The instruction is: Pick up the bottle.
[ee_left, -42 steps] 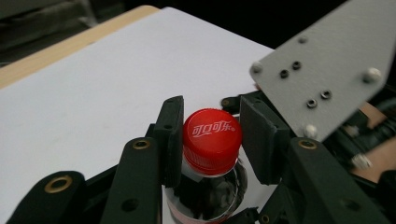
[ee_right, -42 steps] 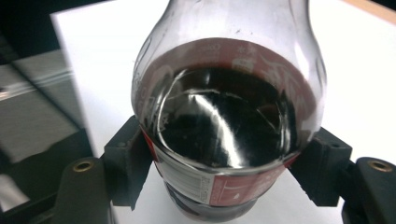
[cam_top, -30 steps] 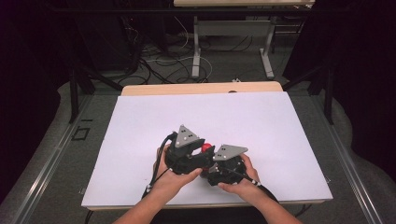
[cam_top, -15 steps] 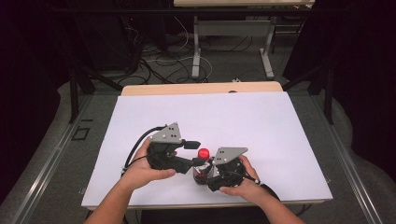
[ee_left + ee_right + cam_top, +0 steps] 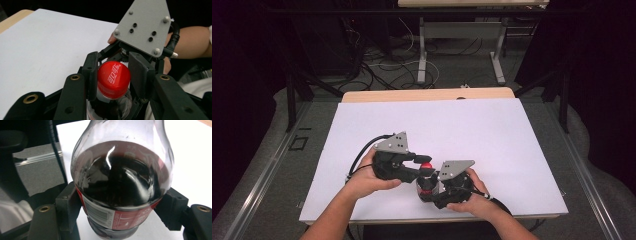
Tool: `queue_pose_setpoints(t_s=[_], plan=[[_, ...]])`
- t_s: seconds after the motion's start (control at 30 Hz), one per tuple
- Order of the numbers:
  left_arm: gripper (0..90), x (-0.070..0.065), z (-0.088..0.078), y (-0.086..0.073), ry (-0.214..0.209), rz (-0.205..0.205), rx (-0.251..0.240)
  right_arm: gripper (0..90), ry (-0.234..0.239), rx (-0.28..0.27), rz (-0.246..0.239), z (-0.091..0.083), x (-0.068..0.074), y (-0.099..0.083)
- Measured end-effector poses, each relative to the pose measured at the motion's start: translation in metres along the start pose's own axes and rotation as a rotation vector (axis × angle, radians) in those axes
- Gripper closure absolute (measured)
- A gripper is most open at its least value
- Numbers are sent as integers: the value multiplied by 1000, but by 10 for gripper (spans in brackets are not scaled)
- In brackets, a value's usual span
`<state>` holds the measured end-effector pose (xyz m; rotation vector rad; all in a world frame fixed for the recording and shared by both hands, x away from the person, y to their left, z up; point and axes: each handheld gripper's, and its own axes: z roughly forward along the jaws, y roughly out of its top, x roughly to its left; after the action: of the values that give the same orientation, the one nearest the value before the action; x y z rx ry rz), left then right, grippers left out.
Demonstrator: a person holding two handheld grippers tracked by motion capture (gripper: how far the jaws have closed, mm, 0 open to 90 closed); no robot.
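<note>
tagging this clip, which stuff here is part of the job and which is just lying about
In the job:
- bottle, gripped at its body by the right tongs
- red cap, clamped by the left tongs

Lying about:
- white board under the work
- floor cables
- desk legs behind

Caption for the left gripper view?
Left gripper closed on the bottle's red cap, white table behind.

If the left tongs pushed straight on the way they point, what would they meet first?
Probably the right tongs and their grey plate, just beyond the red cap that the left tongs grip; depth is unclear.
</note>
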<state>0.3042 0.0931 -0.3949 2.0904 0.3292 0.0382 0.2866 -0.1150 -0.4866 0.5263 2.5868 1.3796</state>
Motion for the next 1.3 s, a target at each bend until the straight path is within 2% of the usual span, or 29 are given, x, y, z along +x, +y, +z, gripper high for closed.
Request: queue_pose_setpoints(t_s=[0.07,0.1,0.13,0.2,0.23,0.27,0.37,0.5,0.57,0.67,0.7,0.8,0.83,0.93,0.97,1.03,1.07,1.23,1.27,1.3], plan=[[616,-5,2,1,56,-29,-6,289,-17,1,8,0,0,0],[617,-9,3,2,98,-48,-8,289,-56,-11,27,1,-1,0],[617,-13,5,3,143,-65,-8,289,-56,-11,27,1,-1,0],[616,-21,10,5,245,-125,-17,289,-96,-12,41,1,-2,0],[617,-24,13,6,287,-149,-25,289,-103,-7,31,1,-3,0],[617,-28,15,8,327,-162,-23,289,-127,-7,56,1,-2,0],[616,-35,21,11,405,-197,-20,290,-172,-5,62,1,-1,0],[612,-38,29,13,450,-221,-44,291,-184,-6,84,1,-3,-1],[589,-36,28,14,440,-216,-32,291,-178,10,84,-1,-5,-1],[479,-33,25,14,411,-218,-37,291,-163,16,82,-2,-8,-2],[450,-32,23,13,414,-218,-49,291,-161,10,78,-1,-9,-2],[418,-29,13,12,396,-199,-47,290,-140,14,81,-2,-10,-2],[415,-27,10,11,380,-191,-59,291,-130,14,76,-2,-10,-2],[391,-23,0,8,276,-156,-74,290,-90,4,72,-4,-12,-2],[383,-21,-3,8,242,-127,-62,290,-74,5,57,-5,-13,-2],[381,-18,-7,7,199,-53,-61,290,-50,-3,48,-6,-12,-2],[383,-17,-9,7,163,-44,-50,290,-41,-7,35,-6,-12,-2],[427,-10,-10,5,74,5,-20,290,13,-4,-14,-4,-6,-1],[443,-9,-10,5,61,29,-7,290,19,-3,-30,-4,-5,-1],[480,-8,-9,4,35,19,-4,290,42,-1,-45,-4,-5,-1]])
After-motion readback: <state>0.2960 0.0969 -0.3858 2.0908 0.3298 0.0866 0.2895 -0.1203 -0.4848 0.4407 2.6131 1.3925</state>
